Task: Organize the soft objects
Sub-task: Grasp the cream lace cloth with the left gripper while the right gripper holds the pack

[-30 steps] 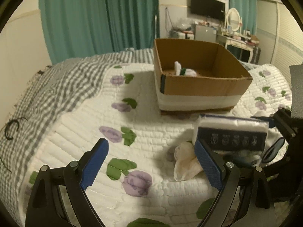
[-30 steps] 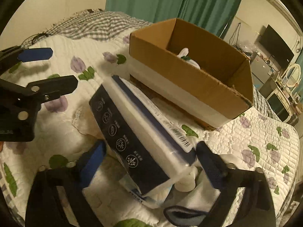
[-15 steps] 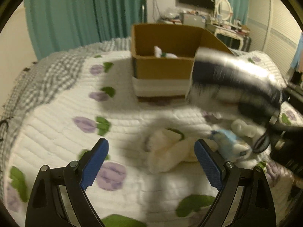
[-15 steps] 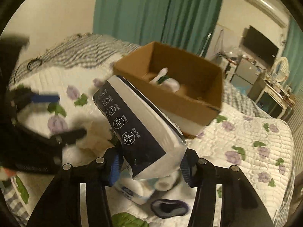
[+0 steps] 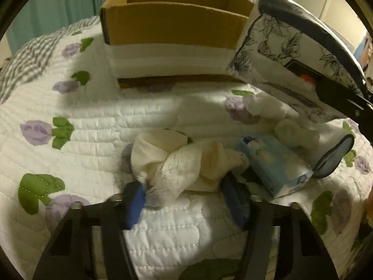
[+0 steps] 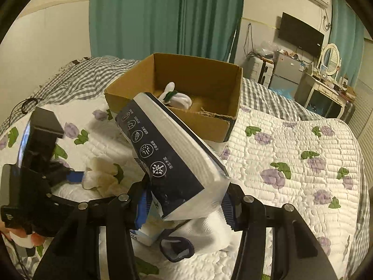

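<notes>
My right gripper (image 6: 186, 206) is shut on a navy-and-white tissue pack (image 6: 172, 156) and holds it in the air, short of the open cardboard box (image 6: 216, 119); the pack also shows in the left wrist view (image 5: 291, 53). A white soft item (image 6: 178, 99) lies in the box. My left gripper (image 5: 186, 200) is low over the quilt, its blue pads on either side of a crumpled cream cloth (image 5: 184, 163), still partly apart. A light blue tissue pack (image 5: 275, 163) and white socks (image 5: 270, 107) lie to the right of the cloth.
The box (image 5: 172, 25) stands on the floral quilt (image 5: 93, 116) ahead of the left gripper. A dark-rimmed sock (image 6: 177, 248) lies under the right gripper. A checked blanket (image 6: 77, 79) covers the far bed. Curtains, a TV and a dresser stand behind.
My right gripper has lifted the navy tissue pack off the pile towards the box. My left gripper has dropped forward onto the cream cloth and its pads have narrowed around it.
</notes>
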Tool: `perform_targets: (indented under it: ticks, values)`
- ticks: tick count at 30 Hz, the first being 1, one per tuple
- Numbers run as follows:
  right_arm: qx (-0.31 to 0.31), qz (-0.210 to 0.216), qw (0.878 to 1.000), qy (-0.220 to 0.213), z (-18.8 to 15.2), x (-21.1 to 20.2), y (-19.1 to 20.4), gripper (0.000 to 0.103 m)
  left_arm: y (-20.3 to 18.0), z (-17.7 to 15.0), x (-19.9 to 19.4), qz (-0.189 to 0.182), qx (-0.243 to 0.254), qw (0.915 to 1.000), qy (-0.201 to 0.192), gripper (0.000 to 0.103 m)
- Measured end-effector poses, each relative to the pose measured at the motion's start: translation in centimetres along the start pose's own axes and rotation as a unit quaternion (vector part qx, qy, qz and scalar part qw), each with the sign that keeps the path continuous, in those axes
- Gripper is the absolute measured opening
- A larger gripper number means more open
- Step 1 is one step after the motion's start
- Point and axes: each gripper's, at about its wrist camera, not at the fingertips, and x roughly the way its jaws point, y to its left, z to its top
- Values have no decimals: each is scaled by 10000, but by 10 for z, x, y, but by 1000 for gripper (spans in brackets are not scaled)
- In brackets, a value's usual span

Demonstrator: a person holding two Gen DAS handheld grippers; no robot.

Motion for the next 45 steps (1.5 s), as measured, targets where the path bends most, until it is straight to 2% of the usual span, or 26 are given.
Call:
perform_targets:
  ticks: [2, 8, 9, 13, 14, 18, 20, 22, 25, 26, 27, 28, 29, 30, 31, 33, 35, 39, 45]
  values:
    - [-11, -44, 10000, 6, -2, 0, 1, 50, -2, -1, -4, -59, 61, 10000, -40, 31]
    - [268, -16, 9996, -3, -4, -8, -8, 50, -3, -6, -31, -13, 38, 9994, -336, 23]
    - [305, -34, 9995, -23, -4, -11, -9, 50, -3, -7, -38, -9, 38, 9991, -414, 16]
    - [354, -142, 9992, -134, -4, -27, -9, 50, -6, -9, -64, 153, 130, 9972, -714, 10]
    - [365, -139, 9991, -165, -4, -32, -8, 50, -8, -9, -71, 147, 161, 9966, -793, 2]
    - [364, -184, 9988, -275, -3, -47, -5, 50, -9, -11, -79, 133, 282, 9956, -886, 1]
    - [370, -192, 9986, -318, -3, -54, -4, 50, -10, -11, -78, -8, 240, 9958, -881, 1]
    - [364, -205, 9985, -349, -5, -58, -4, 50, -15, -6, -78, -27, 254, 9958, -878, 7]
    - [393, -198, 9984, -368, -5, -59, -5, 50, -20, -5, -81, 296, 313, 9950, -899, 9]
    - [422, -180, 9983, -359, -6, -58, -6, 50, -19, -4, -81, 377, 322, 9945, -924, 12]
    - [451, -162, 9982, -347, -6, -56, -8, 50, -18, -3, -82, 427, 320, 9941, -943, 30]
    - [484, -139, 9982, -329, -7, -54, -10, 50, -17, -1, -82, 488, 291, 9936, -972, 39]
    - [512, -122, 9981, -313, -8, -52, -11, 50, -16, 0, -83, 537, 275, 9930, -1011, 63]
    - [533, -107, 9981, -301, -8, -51, -13, 50, -15, 2, -85, 631, 249, 9915, -1114, 82]
    - [564, -94, 9979, -293, -8, -48, -16, 50, -14, 3, -90, 676, 221, 9890, -1299, 87]
    - [606, -64, 9977, -282, -8, -45, -19, 50, -12, 5, -96, 666, 154, 9864, -1495, 90]
    - [649, -24, 9975, -266, -8, -41, -23, 50, -11, 10, -93, 695, 115, 9865, -1477, 90]
    - [671, 18, 9975, -224, -7, -34, -26, 50, -8, 19, -65, 843, 91, 9907, -1068, 90]
    - [673, 64, 9976, -121, -6, -20, -30, 50, -6, 23, -11, 848, 53, 9955, -415, 90]
